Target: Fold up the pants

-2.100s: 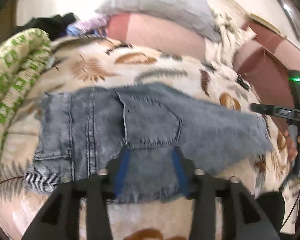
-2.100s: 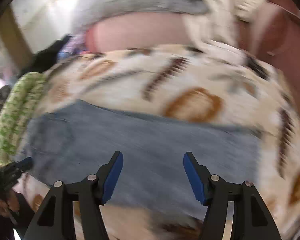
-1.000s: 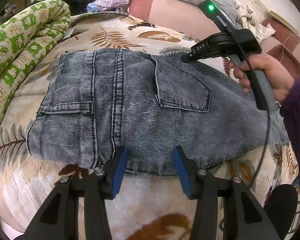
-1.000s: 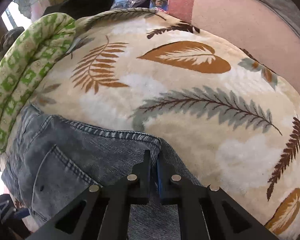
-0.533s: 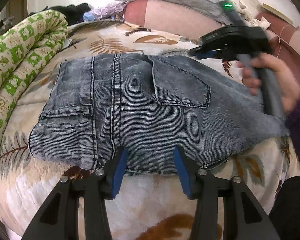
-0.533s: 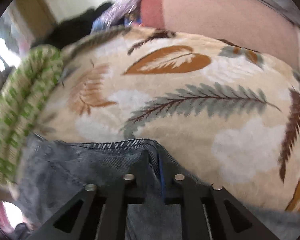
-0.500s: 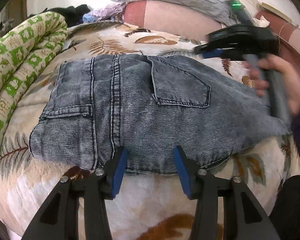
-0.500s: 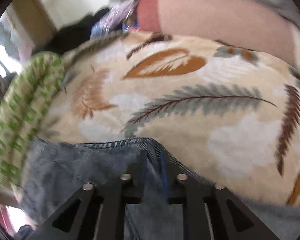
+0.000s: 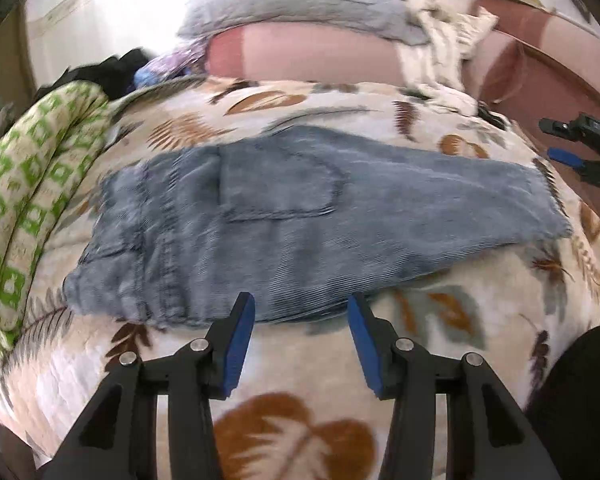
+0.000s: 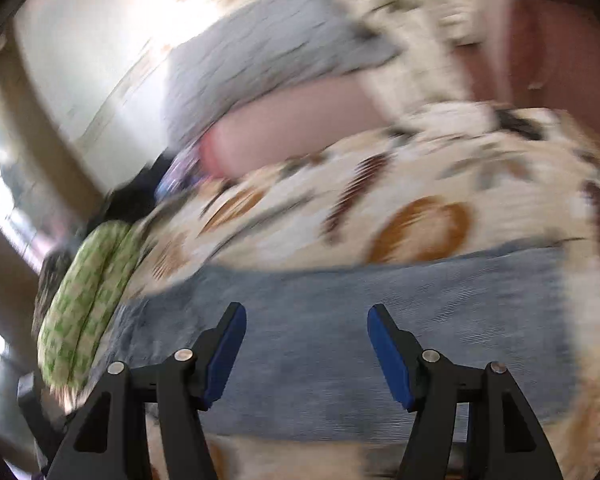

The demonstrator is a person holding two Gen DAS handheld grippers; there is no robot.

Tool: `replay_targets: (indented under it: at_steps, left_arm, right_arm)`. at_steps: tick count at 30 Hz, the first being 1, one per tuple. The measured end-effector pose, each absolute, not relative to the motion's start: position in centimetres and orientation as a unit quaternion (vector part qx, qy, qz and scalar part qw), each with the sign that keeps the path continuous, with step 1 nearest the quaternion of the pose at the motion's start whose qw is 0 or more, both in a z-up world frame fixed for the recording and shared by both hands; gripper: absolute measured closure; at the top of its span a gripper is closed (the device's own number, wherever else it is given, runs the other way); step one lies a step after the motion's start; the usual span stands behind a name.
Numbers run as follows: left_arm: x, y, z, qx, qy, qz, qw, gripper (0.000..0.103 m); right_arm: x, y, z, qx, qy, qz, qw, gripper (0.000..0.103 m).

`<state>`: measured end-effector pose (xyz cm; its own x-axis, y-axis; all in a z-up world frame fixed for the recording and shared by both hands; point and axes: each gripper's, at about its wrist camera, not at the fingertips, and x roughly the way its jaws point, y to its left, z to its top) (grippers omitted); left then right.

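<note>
I can read no writing on anything here; both views are blurred. My left gripper hangs just above the near edge of the pants, jaws wide with nothing between them, and my right gripper hovers over the leg end, also spread wide and empty. The pants lie flat across the leaf-print blanket, beside a green-patterned quilt.

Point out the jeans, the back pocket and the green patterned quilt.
jeans (image 9: pixel 400 216), left wrist view, on the leg panel.
back pocket (image 9: pixel 276 184), left wrist view, pocket's middle.
green patterned quilt (image 9: pixel 24 184), left wrist view, on the roll's side.
</note>
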<state>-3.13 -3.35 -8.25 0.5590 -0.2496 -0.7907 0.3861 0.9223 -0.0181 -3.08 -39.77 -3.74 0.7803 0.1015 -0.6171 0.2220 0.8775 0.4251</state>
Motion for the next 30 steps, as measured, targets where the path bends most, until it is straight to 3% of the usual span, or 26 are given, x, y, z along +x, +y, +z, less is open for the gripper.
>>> replay_targets:
  at_steps: [7, 18, 21, 22, 23, 30]
  left_arm:
    - [-2.8, -8.3, -6.8, 0.107, 0.441, -0.217, 0.864, 0.053]
    - [0.7, -9.8, -10.1, 0.129, 0.499, -0.175, 0.839, 0.053]
    - [0.6, -10.0, -10.7, 0.139, 0.502, -0.172, 0.836, 0.053]
    - [0.5, -10.1, -10.7, 0.141, 0.502, -0.172, 0.836, 0.053]
    - [0.6, -10.2, -10.8, 0.142, 0.502, -0.172, 0.836, 0.053]
    - [-0.1, -10.6, -11.3, 0.147, 0.505, -0.168, 0.834, 0.053]
  right_arm:
    - [-4.1, -52.8, -6.4, 0.375, 0.329, -0.108, 0.860, 0.036]
    - [0.2, -56.6, -12.0, 0.403, 0.383, -0.076, 0.827, 0.038]
    - [1.4, -56.2, -12.6, 0.379, 0.402, -0.075, 0.830, 0.068]
    - [1.7, -56.1, -12.9, 0.370, 0.408, -0.080, 0.831, 0.088]
    - [1.8, -56.2, -13.2, 0.373, 0.411, -0.075, 0.828, 0.093]
    - [1.5, -57.6, -12.2, 0.390, 0.354, -0.090, 0.846, 0.094]
